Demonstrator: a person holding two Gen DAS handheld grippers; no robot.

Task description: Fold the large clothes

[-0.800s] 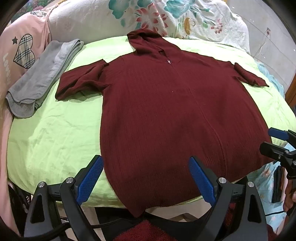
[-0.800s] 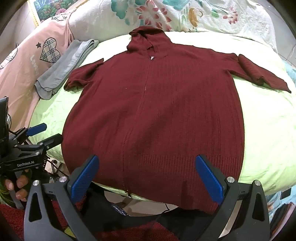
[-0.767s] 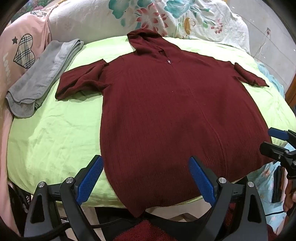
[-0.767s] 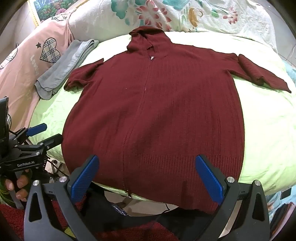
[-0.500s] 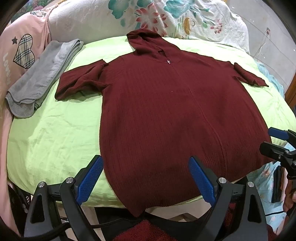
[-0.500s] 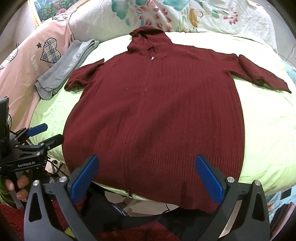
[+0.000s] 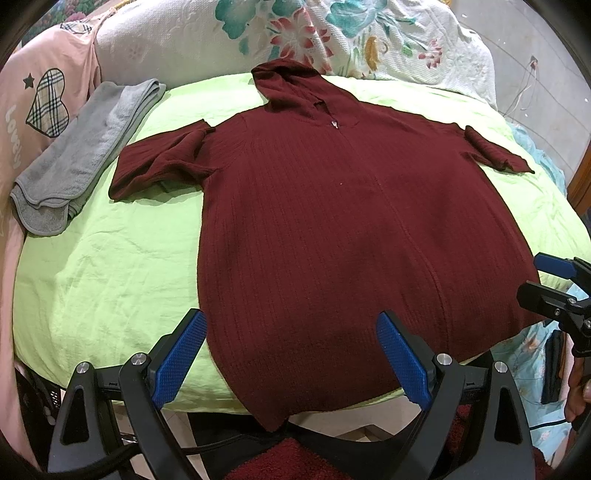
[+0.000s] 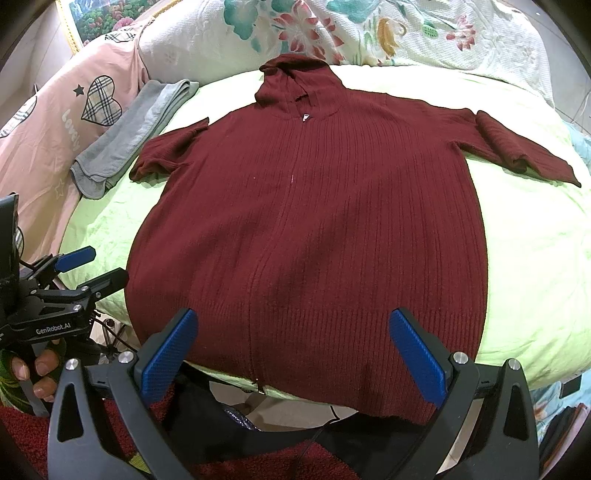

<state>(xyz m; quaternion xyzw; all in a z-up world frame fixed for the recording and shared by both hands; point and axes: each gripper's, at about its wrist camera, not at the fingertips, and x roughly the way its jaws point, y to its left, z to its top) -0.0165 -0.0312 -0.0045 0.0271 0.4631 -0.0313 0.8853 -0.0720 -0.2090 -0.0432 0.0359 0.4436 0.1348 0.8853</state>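
Both sets of jaws stand spread wide, nothing between the blue pads. Left gripper point(image 7: 291, 352) hangs over the near-left hem; right gripper point(image 8: 293, 352) over the near-right hem, both tilted down at the bed.

Surface: lime-green sheet point(image 7: 110, 266) over a rounded bed, lightly creased. Beyond its far edge, a white floral quilt point(image 7: 332, 40) piled up. Bare pale wall point(image 7: 532, 33) at far right, with thin wires hanging on it.

Left to right: pink pillow with a plaid heart point(image 7: 48, 103) at the left edge; folded grey cloth point(image 7: 81, 155) lying on the sheet just beside it, near the left sleeve but apart from it. Maroon hooded sweater point(image 7: 332, 229) spread flat, front up, zip closed, hood toward the quilt, sleeves out to either side, hem hanging over the near edge of the bed. Light-blue printed bedding point(image 7: 532, 354) at lower right, below the sheet.

A hand point(image 8: 35, 373) grips the left tool's handle. Red rug point(image 8: 26, 432) on the floor below.
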